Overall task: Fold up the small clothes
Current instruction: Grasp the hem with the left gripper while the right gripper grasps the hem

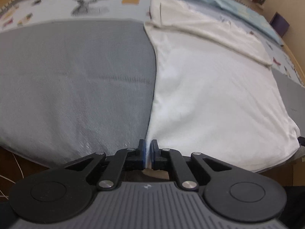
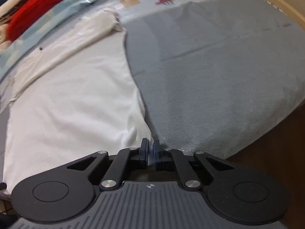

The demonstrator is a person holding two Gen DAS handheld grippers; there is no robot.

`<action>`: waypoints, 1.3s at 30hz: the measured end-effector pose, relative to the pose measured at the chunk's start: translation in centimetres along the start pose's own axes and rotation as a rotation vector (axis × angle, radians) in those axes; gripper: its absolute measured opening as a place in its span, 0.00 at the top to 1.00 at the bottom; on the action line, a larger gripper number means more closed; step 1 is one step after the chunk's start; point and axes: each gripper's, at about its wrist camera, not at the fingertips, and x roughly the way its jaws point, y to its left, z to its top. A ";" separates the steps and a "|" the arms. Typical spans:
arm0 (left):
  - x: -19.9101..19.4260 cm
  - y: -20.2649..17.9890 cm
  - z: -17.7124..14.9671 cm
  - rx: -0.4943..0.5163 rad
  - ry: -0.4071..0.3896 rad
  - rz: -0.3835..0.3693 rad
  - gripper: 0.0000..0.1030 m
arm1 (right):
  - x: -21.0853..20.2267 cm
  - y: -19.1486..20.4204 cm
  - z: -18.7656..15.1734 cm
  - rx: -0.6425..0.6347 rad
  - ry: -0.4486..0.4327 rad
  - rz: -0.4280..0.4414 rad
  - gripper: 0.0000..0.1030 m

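A white garment (image 1: 209, 87) lies spread on a grey mat (image 1: 76, 80), partly folded with a cream band across its far part. My left gripper (image 1: 148, 150) is shut on the garment's near left corner at the mat's front edge. In the right wrist view the same white garment (image 2: 72, 103) lies left of the grey mat (image 2: 219, 80). My right gripper (image 2: 150, 150) is shut on the garment's near right corner, a thin fold of white cloth pinched between its blue pads.
The mat lies on a patterned sheet (image 1: 85, 3) with a deer print. A red cloth (image 2: 36, 5) and other things lie at the far side. A wooden bed edge (image 2: 276, 2) curves at the right. A dark floor (image 2: 276, 152) lies below the mat's front edge.
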 end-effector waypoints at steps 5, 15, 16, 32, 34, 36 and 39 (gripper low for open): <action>-0.4 0.5 -0.3 -0.033 0.013 0.067 0.95 | -2.6 -0.3 0.0 0.013 -0.070 -0.031 0.97; 1.3 0.3 0.3 -0.078 0.115 0.024 0.82 | -0.1 -0.9 -0.1 0.054 0.066 -0.079 0.78; 1.4 0.5 0.3 -0.094 0.131 0.007 0.82 | 0.0 -0.7 -0.3 0.053 0.068 -0.084 0.76; 1.9 0.6 0.0 -0.083 0.156 0.002 0.90 | -0.2 -0.2 -0.5 0.001 0.046 -0.061 0.93; 2.0 0.5 -0.1 -0.077 0.161 0.011 0.87 | 0.3 -0.4 -0.6 0.016 0.076 -0.071 0.91; 2.0 0.4 -0.1 -0.071 0.160 0.015 0.87 | 0.6 -0.3 -0.7 0.014 0.082 -0.079 0.88; 2.1 0.4 -0.1 -0.071 0.158 0.017 0.87 | 0.8 -0.3 -0.6 0.018 0.084 -0.089 0.85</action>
